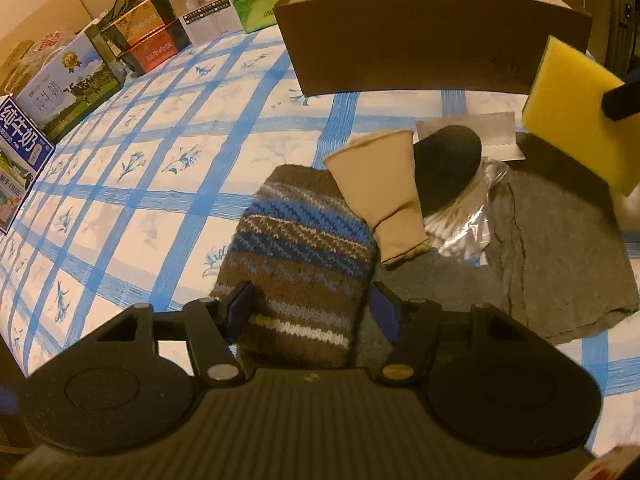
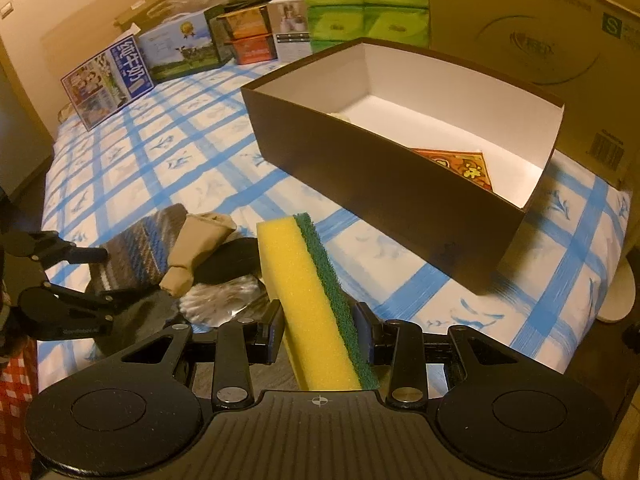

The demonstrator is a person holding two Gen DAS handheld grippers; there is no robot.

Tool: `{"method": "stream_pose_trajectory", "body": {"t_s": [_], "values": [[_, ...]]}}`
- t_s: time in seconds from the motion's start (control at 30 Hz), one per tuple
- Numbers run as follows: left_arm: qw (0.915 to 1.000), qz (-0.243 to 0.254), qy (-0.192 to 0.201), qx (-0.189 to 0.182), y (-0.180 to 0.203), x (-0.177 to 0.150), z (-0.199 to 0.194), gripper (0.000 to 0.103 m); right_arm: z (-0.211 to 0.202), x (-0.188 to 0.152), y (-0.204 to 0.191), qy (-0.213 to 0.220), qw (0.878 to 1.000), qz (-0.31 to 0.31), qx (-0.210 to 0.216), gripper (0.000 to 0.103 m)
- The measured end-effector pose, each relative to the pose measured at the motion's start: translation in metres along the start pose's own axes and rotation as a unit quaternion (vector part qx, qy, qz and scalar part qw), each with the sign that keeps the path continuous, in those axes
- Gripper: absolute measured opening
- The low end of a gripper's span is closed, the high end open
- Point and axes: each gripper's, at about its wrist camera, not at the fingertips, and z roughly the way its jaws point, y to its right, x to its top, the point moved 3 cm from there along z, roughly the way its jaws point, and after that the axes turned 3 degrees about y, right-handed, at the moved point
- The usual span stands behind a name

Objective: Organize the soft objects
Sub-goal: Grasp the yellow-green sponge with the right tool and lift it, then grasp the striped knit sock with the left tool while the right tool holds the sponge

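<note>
A brown and blue striped knit piece (image 1: 296, 256) lies on the checked bedspread. My left gripper (image 1: 312, 308) straddles its near end, one finger at each side edge, and I see no squeeze in the wool. Behind it lie a beige sock (image 1: 384, 192), a black insole (image 1: 444, 168), a bag of cotton swabs (image 1: 460, 236) and a grey felt cloth (image 1: 560, 248). My right gripper (image 2: 320, 336) is shut on a yellow sponge with a green scouring side (image 2: 316, 300), held above the bed in front of the open brown box (image 2: 400, 200). An orange patterned item (image 2: 460, 164) lies inside the box.
Milk cartons (image 2: 108, 80), gift boxes (image 2: 248, 36) and green tissue packs (image 2: 360, 0) line the far side of the bed. A big cardboard carton (image 2: 540, 40) stands behind the brown box. The blue checked bedspread (image 2: 180, 152) stretches to the left.
</note>
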Motion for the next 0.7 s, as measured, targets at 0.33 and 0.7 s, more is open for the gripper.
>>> {"method": "stream_pose_trajectory", "body": {"t_s": [0.33,0.7], "values": [[0.9998,-0.007,0.014,-0.009,-0.004,-0.002,-0.007,0.013,0.002,-0.001,0.003,-0.004,1.0,0.006,-0.005,0.038],[0.9986,-0.038,0.033,-0.016,-0.014,-0.006,-0.044,0.009,-0.004,-0.002,0.002,0.002,1.0,0.007,-0.005,0.038]]}}
